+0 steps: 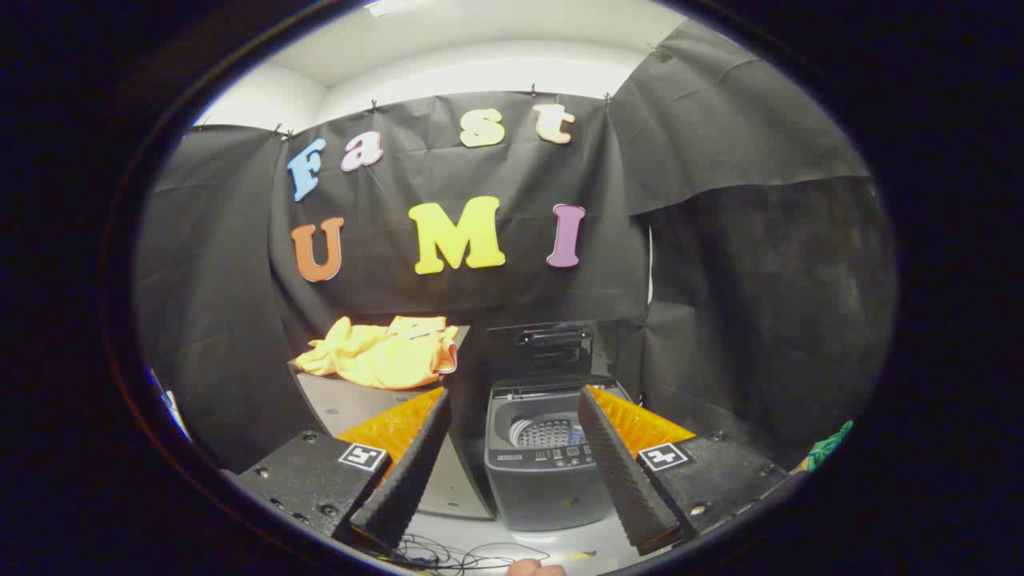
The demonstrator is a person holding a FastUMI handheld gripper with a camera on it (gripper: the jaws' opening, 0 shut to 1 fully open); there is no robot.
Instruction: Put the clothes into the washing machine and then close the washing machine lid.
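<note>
A crumpled yellow-orange garment (380, 352) lies on a grey table (352, 404), beyond and left of my left finger. A small dark grey washing machine (544, 472) stands on the floor right of the table, seen between my fingers. Its lid (552, 348) is raised upright at the back, and the perforated drum (544, 432) shows inside. My gripper (512, 456) is open and holds nothing. It hangs well short of both the machine and the garment.
Black cloth walls close in the booth behind and on both sides. Thin cables (448, 556) lie on the pale floor below the fingers. A bit of green cloth (828, 448) shows far right. A fingertip (532, 568) of a person peeks in at the bottom.
</note>
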